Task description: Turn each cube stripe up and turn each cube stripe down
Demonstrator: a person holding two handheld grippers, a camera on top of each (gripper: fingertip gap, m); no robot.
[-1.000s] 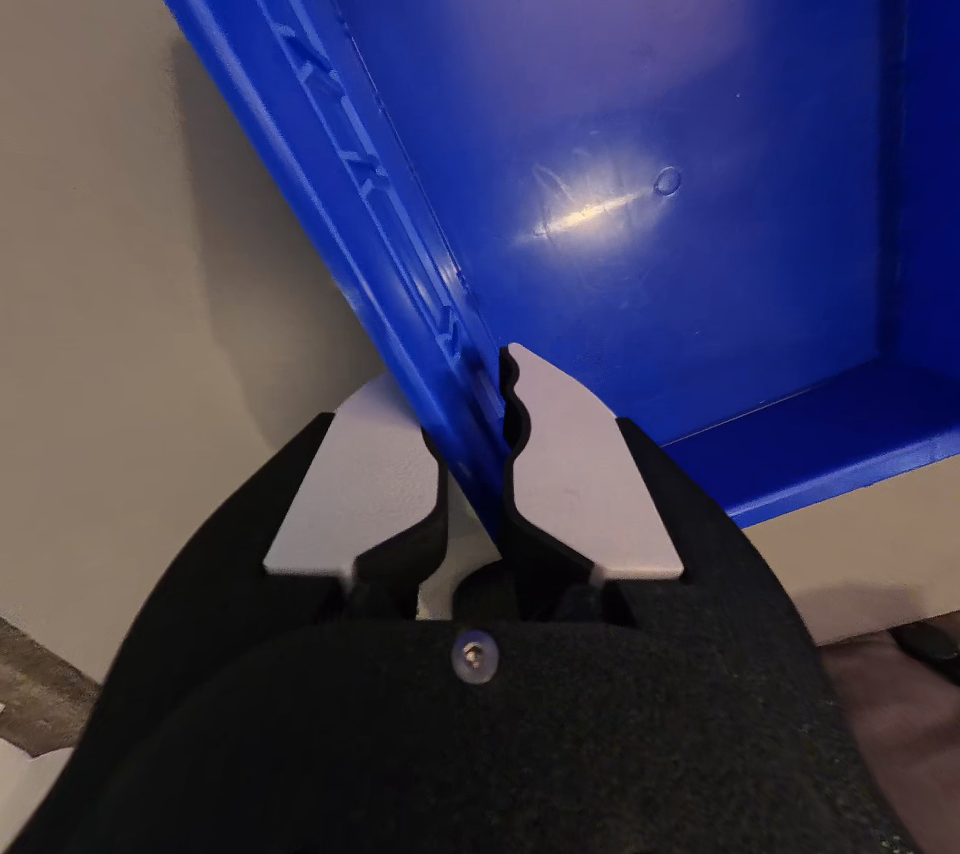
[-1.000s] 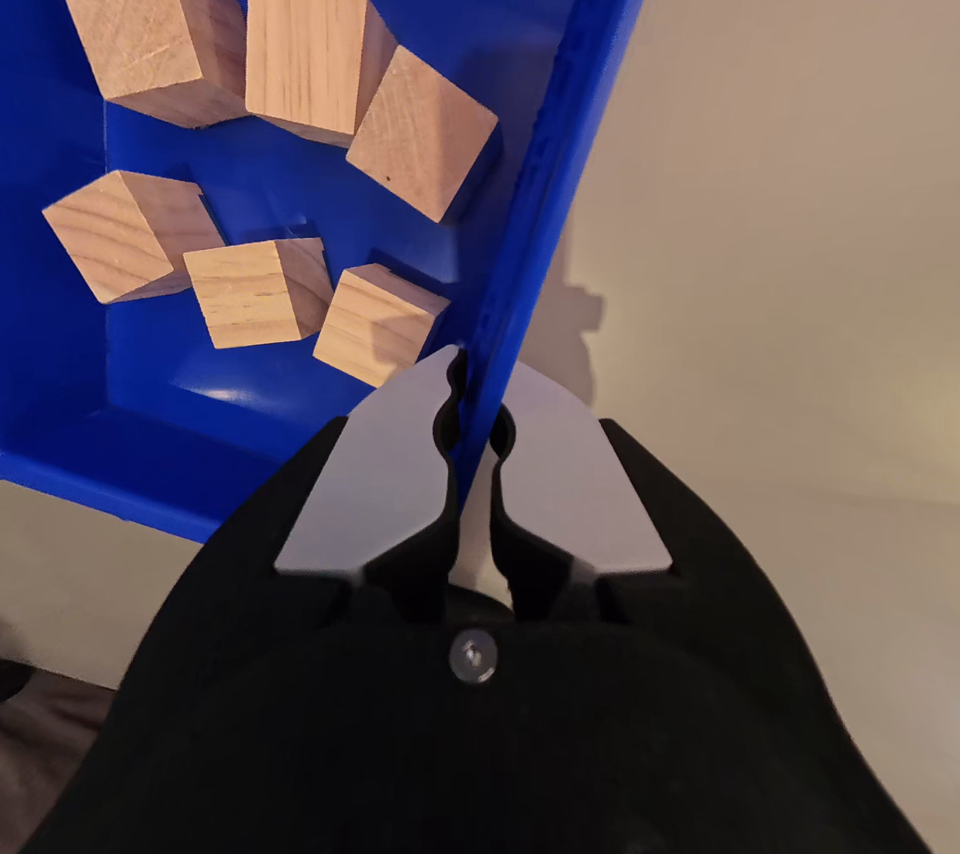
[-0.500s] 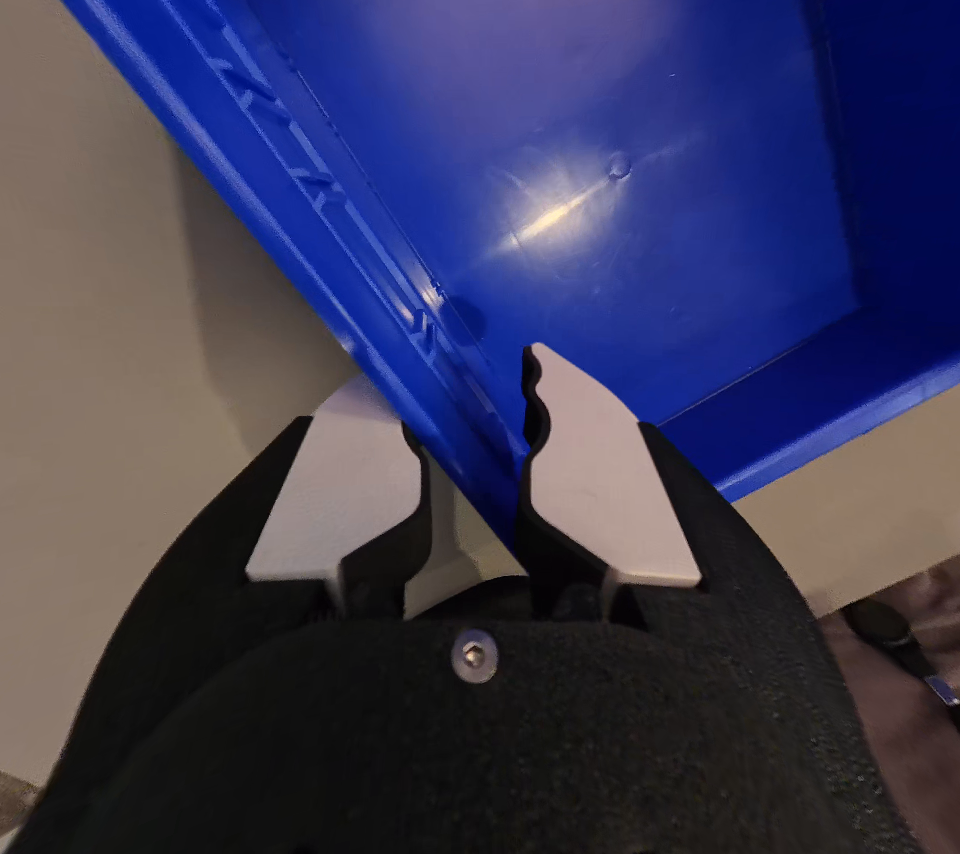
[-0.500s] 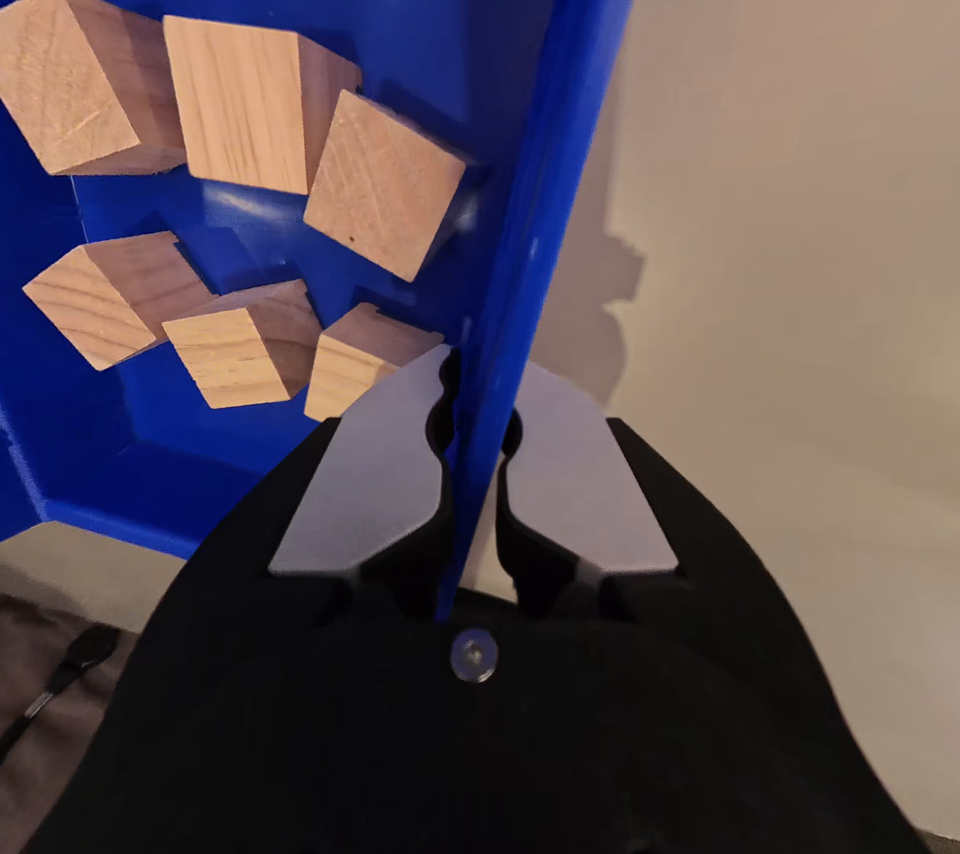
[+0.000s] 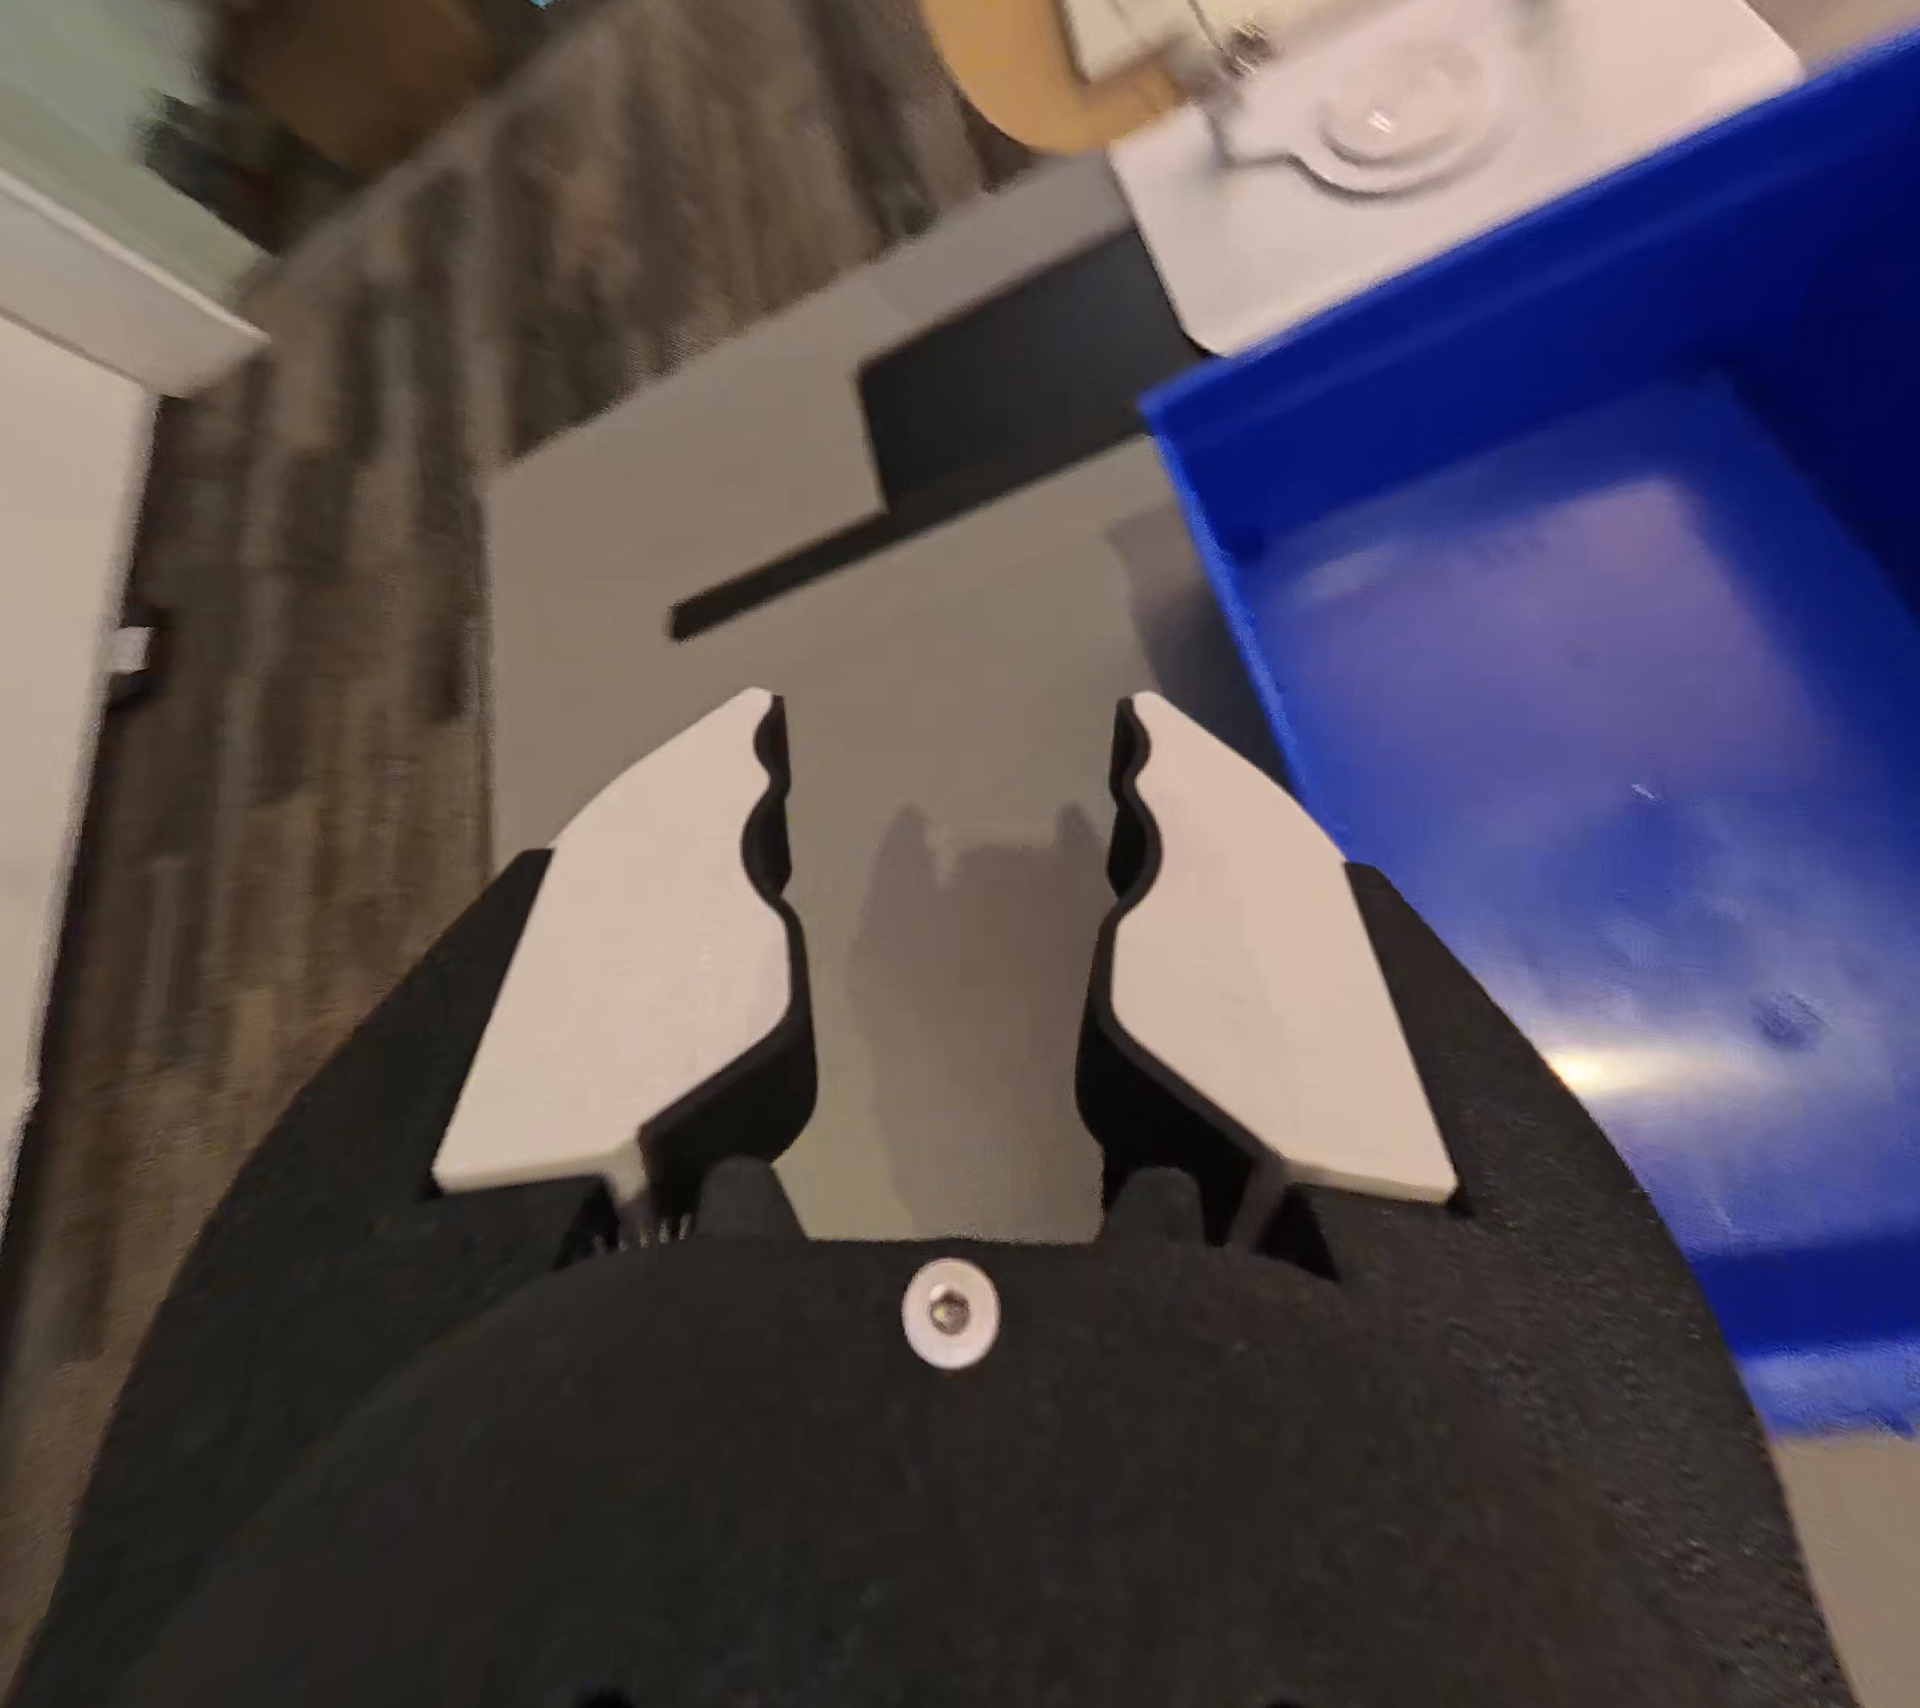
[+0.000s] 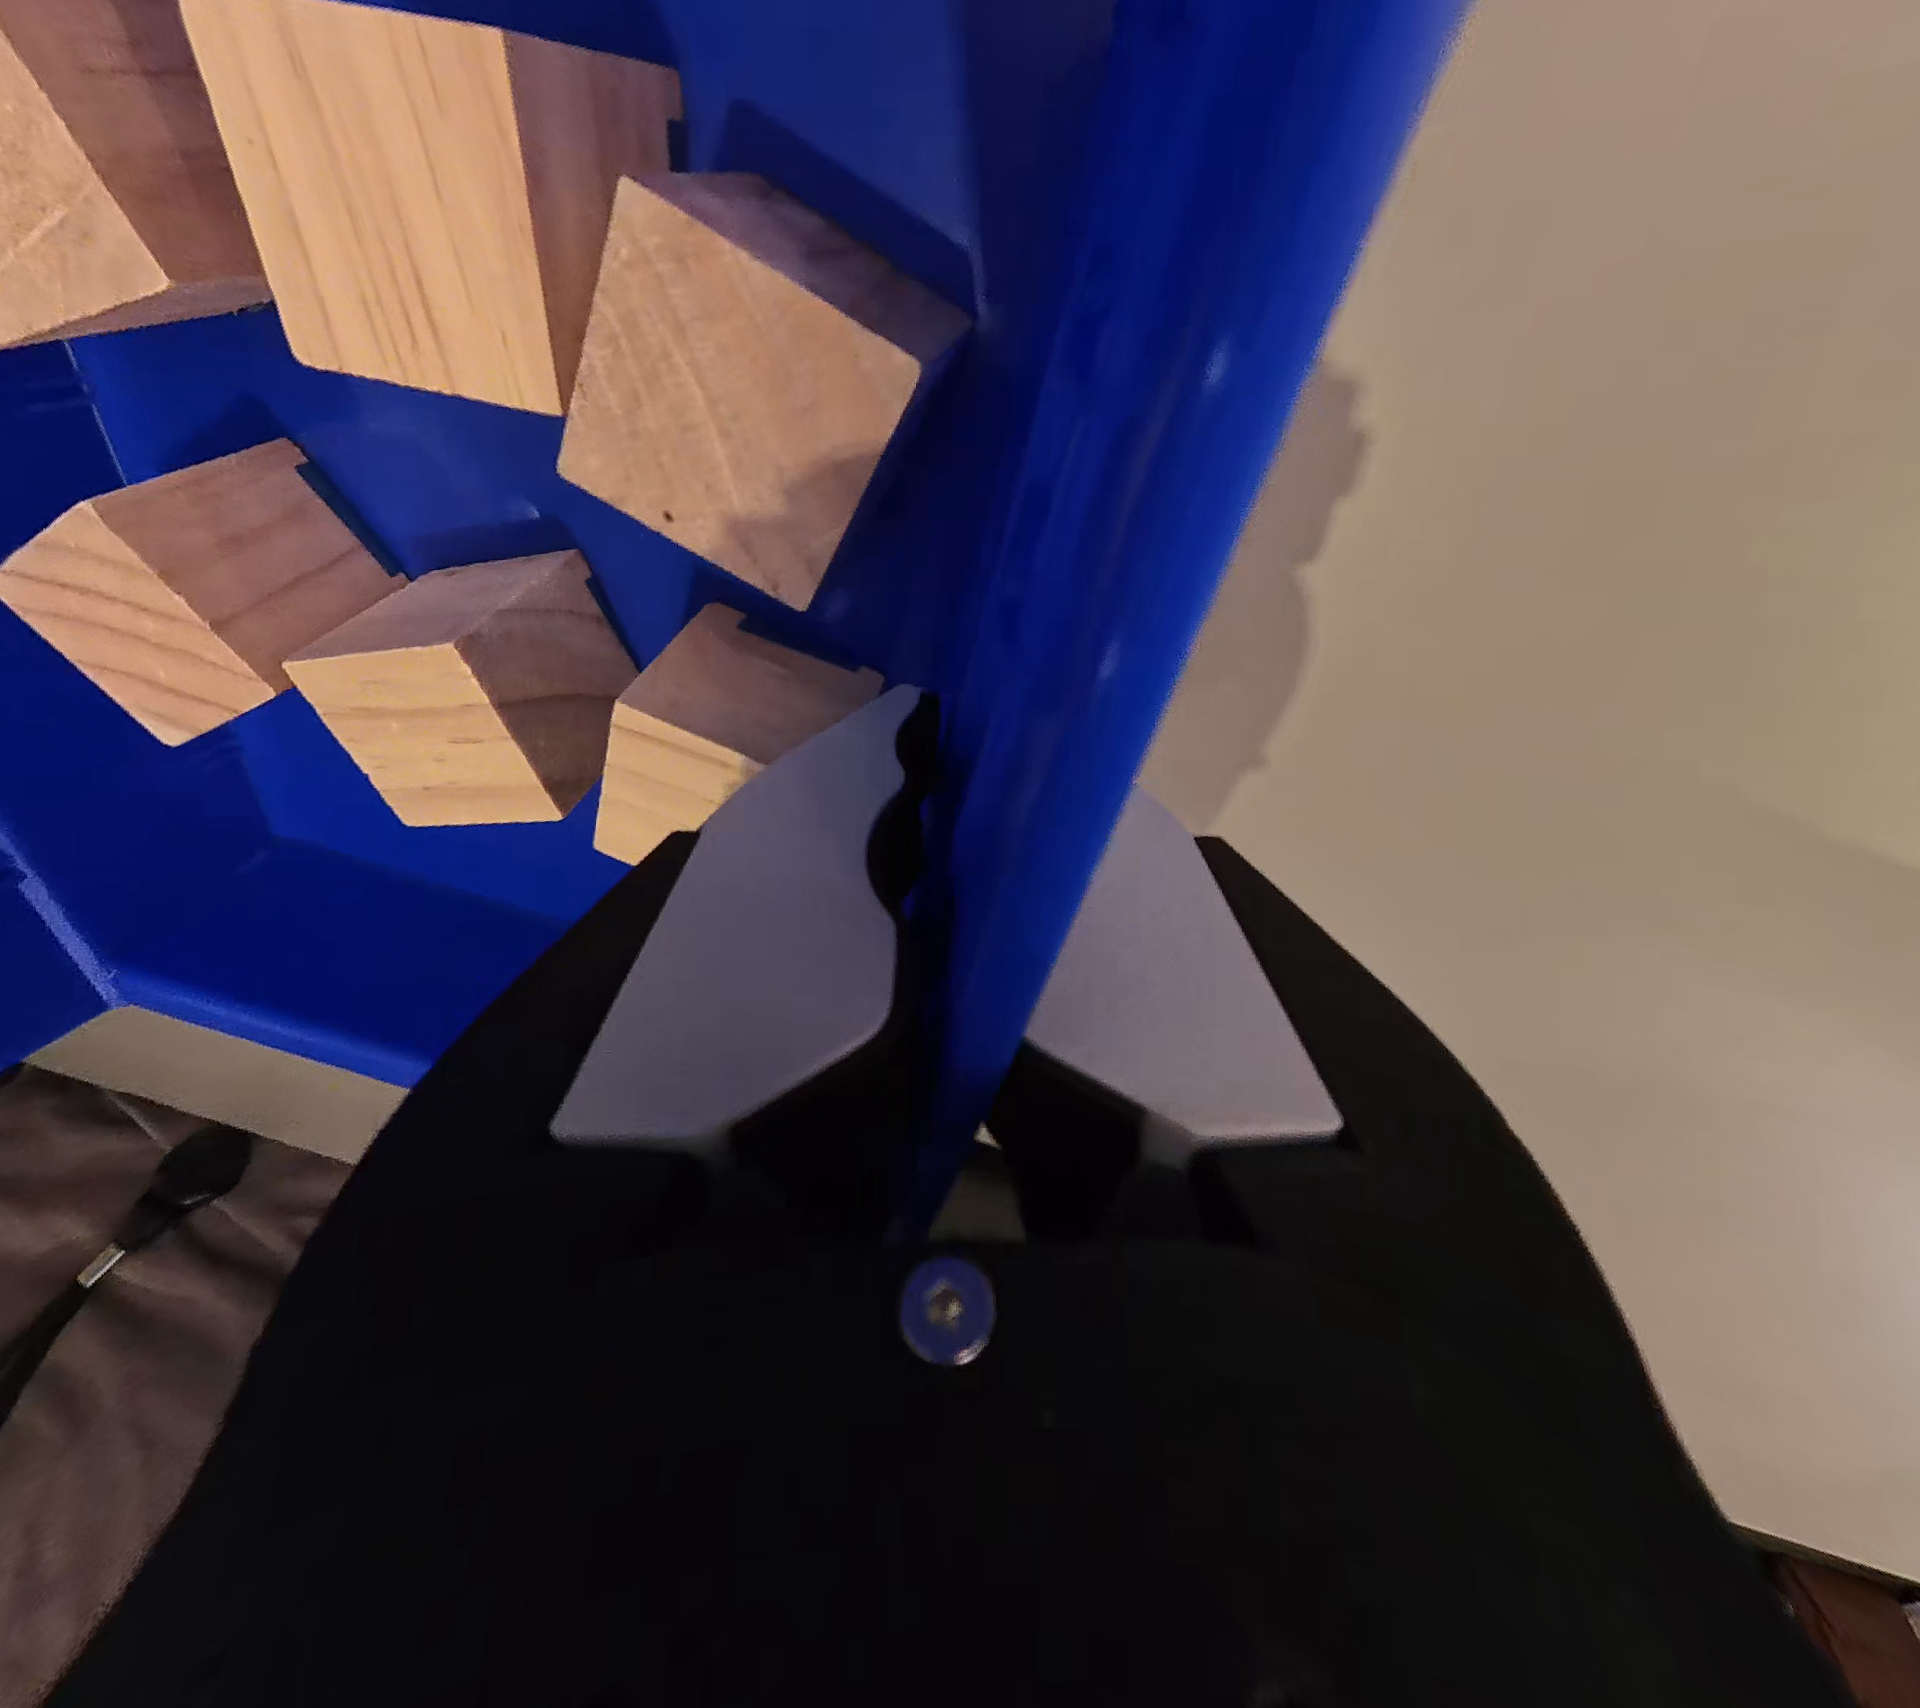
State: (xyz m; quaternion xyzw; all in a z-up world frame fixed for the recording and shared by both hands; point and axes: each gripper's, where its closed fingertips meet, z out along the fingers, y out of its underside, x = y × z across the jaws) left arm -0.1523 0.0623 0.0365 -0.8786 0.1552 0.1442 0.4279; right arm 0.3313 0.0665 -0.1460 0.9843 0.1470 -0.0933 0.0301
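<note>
Cubes (image 6: 727, 370), six plain wooden ones with no stripe visible, sit bunched in the blue bin (image 6: 1091, 411) toward its right wall. Right gripper (image 6: 997, 744) pinches that wall between its fingers, likely to steady or reposition the bin. Left gripper (image 5: 951, 702) is spread wide, holding nothing, over the grey table (image 5: 935, 598) beside the bin's left wall.

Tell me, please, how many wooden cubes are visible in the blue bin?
6, in two rows: far row left-edge, middle, by the wall; near row left, middle, one behind the right hand-held gripper. More may be hidden.
</note>
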